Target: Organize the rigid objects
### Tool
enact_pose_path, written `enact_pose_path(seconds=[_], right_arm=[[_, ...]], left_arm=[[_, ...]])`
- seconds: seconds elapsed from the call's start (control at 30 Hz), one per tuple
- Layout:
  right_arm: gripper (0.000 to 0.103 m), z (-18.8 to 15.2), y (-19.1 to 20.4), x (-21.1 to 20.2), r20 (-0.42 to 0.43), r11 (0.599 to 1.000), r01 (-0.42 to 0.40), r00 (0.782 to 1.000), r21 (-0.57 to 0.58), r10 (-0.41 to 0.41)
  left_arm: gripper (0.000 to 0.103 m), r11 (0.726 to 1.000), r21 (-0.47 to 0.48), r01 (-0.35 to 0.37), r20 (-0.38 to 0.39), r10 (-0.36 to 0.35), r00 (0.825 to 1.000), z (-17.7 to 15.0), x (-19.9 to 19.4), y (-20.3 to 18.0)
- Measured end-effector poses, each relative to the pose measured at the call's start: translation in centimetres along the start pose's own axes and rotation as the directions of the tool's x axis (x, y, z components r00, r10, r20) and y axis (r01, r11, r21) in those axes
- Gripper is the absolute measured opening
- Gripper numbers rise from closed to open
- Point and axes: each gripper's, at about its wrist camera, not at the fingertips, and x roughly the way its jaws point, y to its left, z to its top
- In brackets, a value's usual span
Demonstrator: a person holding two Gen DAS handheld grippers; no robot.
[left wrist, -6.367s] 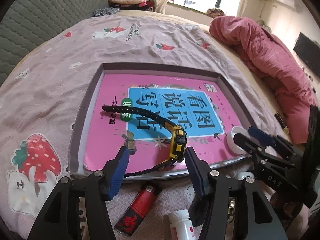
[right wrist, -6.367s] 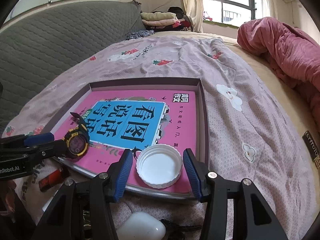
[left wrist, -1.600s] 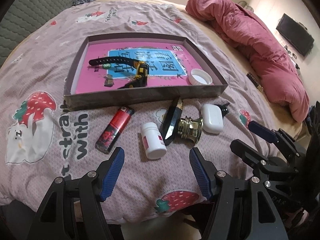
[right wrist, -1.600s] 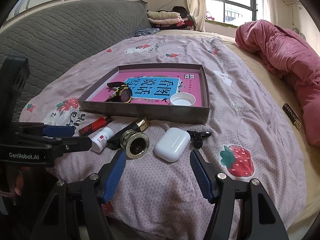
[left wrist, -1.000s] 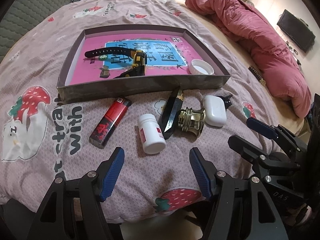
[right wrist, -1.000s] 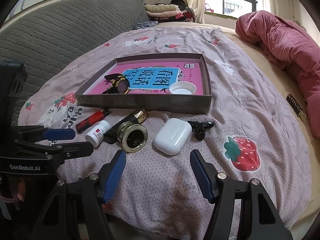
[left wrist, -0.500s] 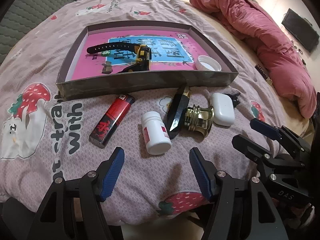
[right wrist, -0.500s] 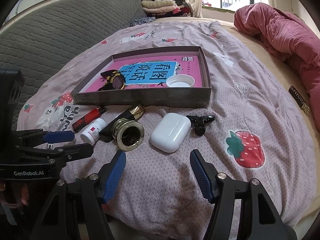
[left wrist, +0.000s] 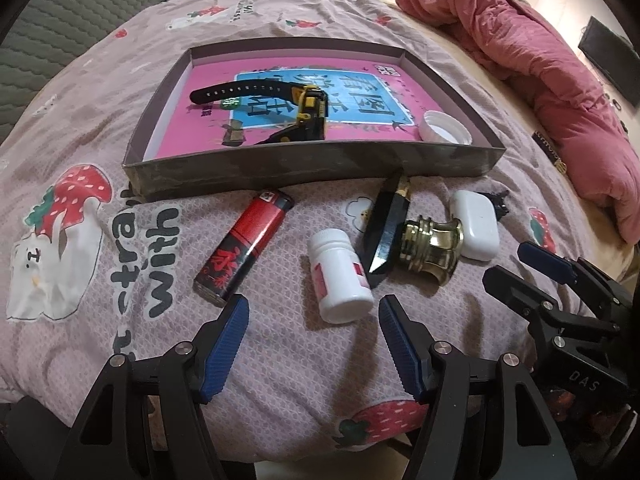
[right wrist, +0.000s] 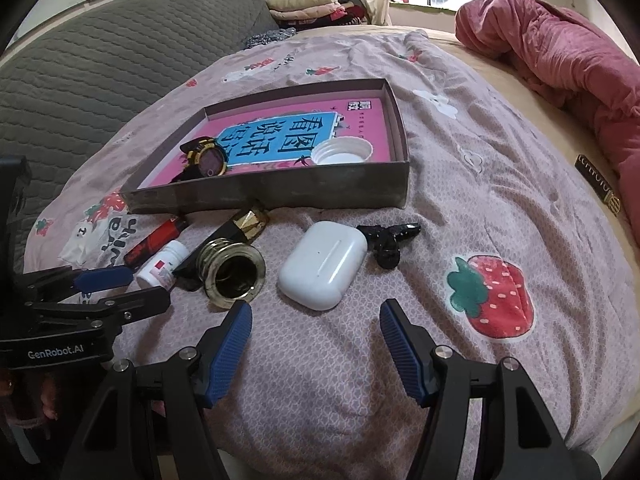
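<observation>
A shallow grey box (left wrist: 312, 168) (right wrist: 280, 194) lined with a pink book lies on the bed, with a black-and-yellow watch (left wrist: 308, 116) (right wrist: 206, 162) and a white cap (left wrist: 444, 128) (right wrist: 342, 152) inside. Loose in front of it are a red lighter (left wrist: 248, 246) (right wrist: 158, 240), a white pill bottle (left wrist: 340, 276) (right wrist: 162, 266), a black pointed piece (left wrist: 390, 228), a brass fitting (left wrist: 432, 248) (right wrist: 232, 272), a white earbud case (left wrist: 476, 224) (right wrist: 324, 264) and a small black part (right wrist: 388, 240). My left gripper (left wrist: 314, 312) is open just short of the bottle. My right gripper (right wrist: 316, 314) is open just short of the case.
A crumpled red quilt (left wrist: 540, 72) (right wrist: 560, 60) lies along the right side of the bed. A grey quilted headboard (right wrist: 100, 64) stands at the left, folded clothes (right wrist: 312, 4) at the far end. The bed's front edge is right under both grippers.
Both grippers, open throughout, have crept forward toward the loose objects: the bottle and the earbud case now sit nearer the fingertips. Nothing on the bed has moved.
</observation>
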Motion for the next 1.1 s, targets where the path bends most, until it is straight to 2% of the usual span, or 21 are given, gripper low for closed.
enact_pose_path(seconds=[0.23, 0.73, 1.1], right_arm=[[0.066, 0.1, -0.4, 1.1, -0.027, 1.000, 0.008, 1.000, 0.020, -0.008], [0.066, 0.7, -0.4, 2.4, -0.024, 0.999, 0.006, 1.000, 0.033, -0.005], [0.066, 1.1, 0.2, 3.3, -0.007, 1.000, 0.027, 1.000, 0.007, -0.027]], left_arm=[[0.069, 0.999, -0.031, -0.007, 0.003, 0.007, 1.000, 0.2, 0.2, 1.0], [0.069, 0.999, -0.040, -0.012, 0.006, 0.012, 1.000, 0.3, 0.6, 1.4], [0.069, 1.000, 0.008, 0.000, 0.004, 0.000, 1.000, 0.3, 1.2, 0.0]])
